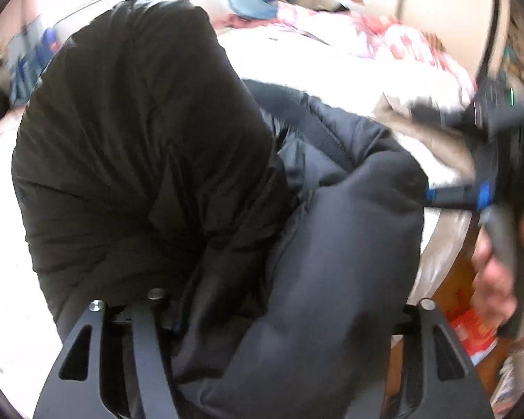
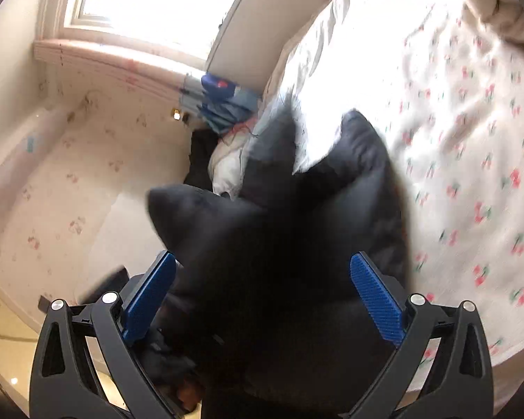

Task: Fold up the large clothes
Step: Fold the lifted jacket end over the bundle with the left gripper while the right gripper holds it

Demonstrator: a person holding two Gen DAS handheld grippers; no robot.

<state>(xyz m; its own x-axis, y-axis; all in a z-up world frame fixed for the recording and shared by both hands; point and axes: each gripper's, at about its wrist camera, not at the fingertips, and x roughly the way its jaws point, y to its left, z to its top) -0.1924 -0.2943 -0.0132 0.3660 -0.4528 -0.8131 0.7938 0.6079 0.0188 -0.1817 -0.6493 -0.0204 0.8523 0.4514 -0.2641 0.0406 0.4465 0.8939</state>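
Observation:
A large black puffy jacket (image 1: 150, 146) fills the left wrist view, bunched and lifted over the bed. The left gripper (image 1: 255, 314) is buried in its folds; its fingertips are hidden, so I cannot tell its state. The right gripper shows at the right edge of the left wrist view (image 1: 450, 195), its blue-padded fingers at the jacket's side. In the right wrist view the right gripper (image 2: 265, 286) is open, blue pads (image 2: 373, 296) wide apart, with the jacket (image 2: 279, 244) bulging between them.
The bed (image 2: 454, 139) has a white sheet with a cherry print. A pink and white quilt (image 1: 384, 45) lies at the far end. Blue clothes (image 2: 220, 101) hang under the window (image 2: 150, 0). A wooden floor (image 1: 454, 279) lies beside the bed.

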